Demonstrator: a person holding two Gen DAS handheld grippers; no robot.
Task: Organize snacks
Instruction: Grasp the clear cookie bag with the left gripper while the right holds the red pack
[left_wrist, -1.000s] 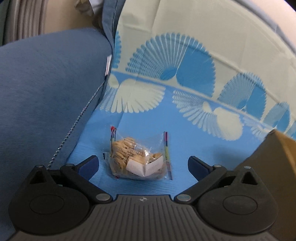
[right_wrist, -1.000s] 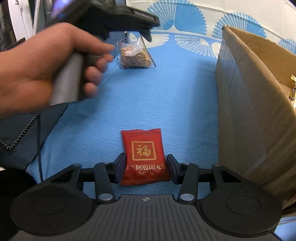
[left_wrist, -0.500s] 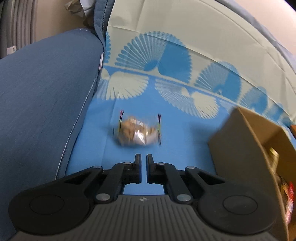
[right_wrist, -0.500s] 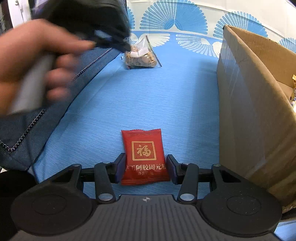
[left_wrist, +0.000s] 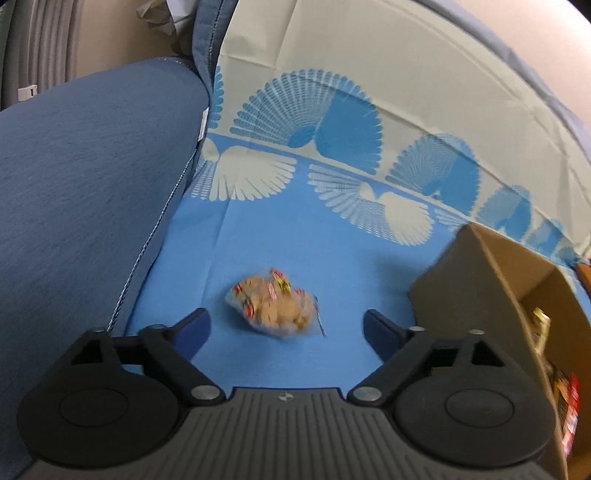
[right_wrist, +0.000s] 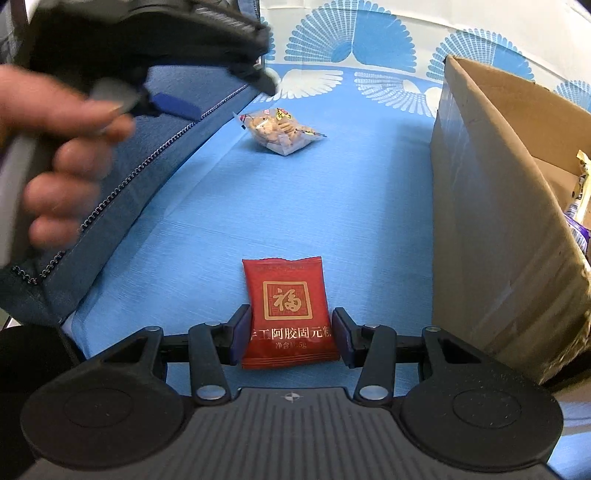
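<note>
1. The red snack packet (right_wrist: 290, 314) lies flat on the blue cloth (right_wrist: 295, 206). It has a gold square with a sign on it. It sits right between the two fingers of the right gripper (right_wrist: 290, 334).

2. The right gripper's fingers stand close to the packet on both sides, at its lower half. They look like they touch its edges or almost do. I cannot tell if they squeeze it yet. The packet is not lifted.

3. The clear bag of little biscuits (left_wrist: 275, 308) lies farther back on the same cloth, near the blue cushion (left_wrist: 85, 184). It looks blurry in the left view.

4. The left gripper (left_wrist: 286, 326) hangs over that bag. Its fingers are spread wide, one on each side, and they hold nothing. In the right view I see the person's left hand (right_wrist: 55, 155) gripping its handle.

5. The brown cardboard box (right_wrist: 498, 206) stands to the right of both snacks, well apart from the bag. Some wrappers peek out of it, so I think a few snacks are already inside.

6. I think two snacks are left on the cloth. Both must be grabbed, lifted and dropped in the box. So the job looks part done, with these two to go.
</note>
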